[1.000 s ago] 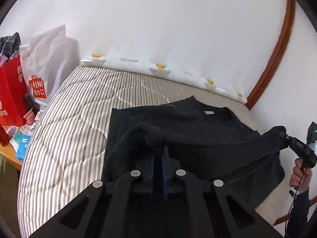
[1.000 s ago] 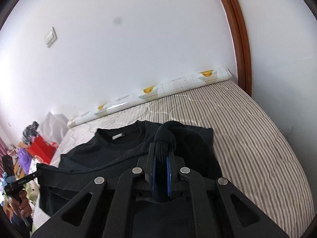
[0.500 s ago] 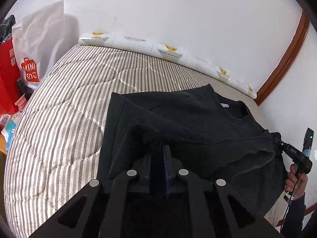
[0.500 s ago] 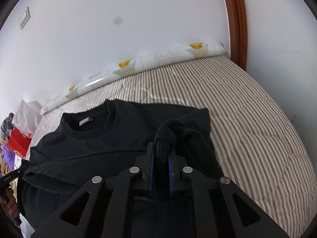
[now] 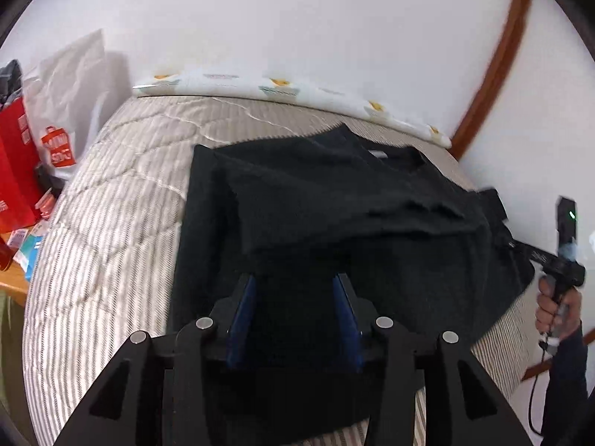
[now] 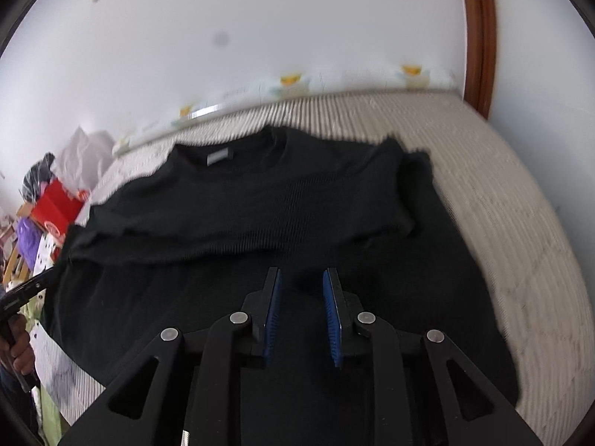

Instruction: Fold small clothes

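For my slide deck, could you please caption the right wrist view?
Right claw opening, nothing between its pads, above a black T-shirt folded hem-up on a striped mattress.

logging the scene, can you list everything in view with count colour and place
t-shirt: 1, black, flat on the mattress, hem folded up
mattress: 1, grey-white striped, under the shirt
patterned roll: 1, white with yellow marks, along the wall
white bag: 1, red logo, left of mattress
red bag: 1, beside the white bag
left gripper: 1, black, blue pads, jaws opening over the shirt
right gripper: 1, same, jaws opening
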`<state>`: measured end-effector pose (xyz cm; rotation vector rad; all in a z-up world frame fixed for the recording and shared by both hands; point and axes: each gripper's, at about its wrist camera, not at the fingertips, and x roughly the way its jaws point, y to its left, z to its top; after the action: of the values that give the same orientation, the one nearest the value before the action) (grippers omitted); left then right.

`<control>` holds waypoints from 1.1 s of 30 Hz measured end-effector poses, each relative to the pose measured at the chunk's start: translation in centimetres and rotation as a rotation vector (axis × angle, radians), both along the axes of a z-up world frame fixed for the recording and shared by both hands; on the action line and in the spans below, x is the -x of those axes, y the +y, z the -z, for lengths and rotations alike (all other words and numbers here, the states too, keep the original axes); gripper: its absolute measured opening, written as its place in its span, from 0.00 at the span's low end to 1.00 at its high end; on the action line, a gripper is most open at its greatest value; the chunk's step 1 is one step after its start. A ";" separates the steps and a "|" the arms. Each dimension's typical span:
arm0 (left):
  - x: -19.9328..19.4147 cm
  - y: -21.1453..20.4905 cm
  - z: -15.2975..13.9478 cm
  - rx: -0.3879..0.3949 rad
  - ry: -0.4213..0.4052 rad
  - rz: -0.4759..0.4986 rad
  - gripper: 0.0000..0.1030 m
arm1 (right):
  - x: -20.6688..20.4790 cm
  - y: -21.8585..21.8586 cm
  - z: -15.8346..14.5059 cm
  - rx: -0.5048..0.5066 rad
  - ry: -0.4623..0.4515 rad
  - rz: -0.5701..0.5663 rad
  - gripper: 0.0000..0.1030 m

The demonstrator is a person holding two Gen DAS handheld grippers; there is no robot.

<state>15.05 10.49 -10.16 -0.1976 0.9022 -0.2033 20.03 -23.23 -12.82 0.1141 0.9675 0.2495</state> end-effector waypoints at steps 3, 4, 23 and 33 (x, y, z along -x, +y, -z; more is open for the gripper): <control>-0.8 -1.5 0.5 -0.026 0.012 0.033 0.40 | -0.1 0.8 0.7 -0.009 0.007 -0.025 0.22; -1.4 -1.9 0.8 -0.037 0.028 0.033 0.40 | -0.3 1.2 0.9 0.003 0.008 -0.029 0.22; -11.1 1.3 1.8 -0.078 0.042 -0.122 0.43 | -9.9 2.6 1.3 0.051 -0.006 0.010 0.18; -12.7 3.2 1.7 -0.111 0.045 -0.141 0.43 | -11.6 1.5 0.0 0.128 -0.106 0.025 0.26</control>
<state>27.75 13.72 -11.84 -0.1621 0.9375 -0.0174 31.59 -21.75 -12.86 -0.0040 0.8733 0.1682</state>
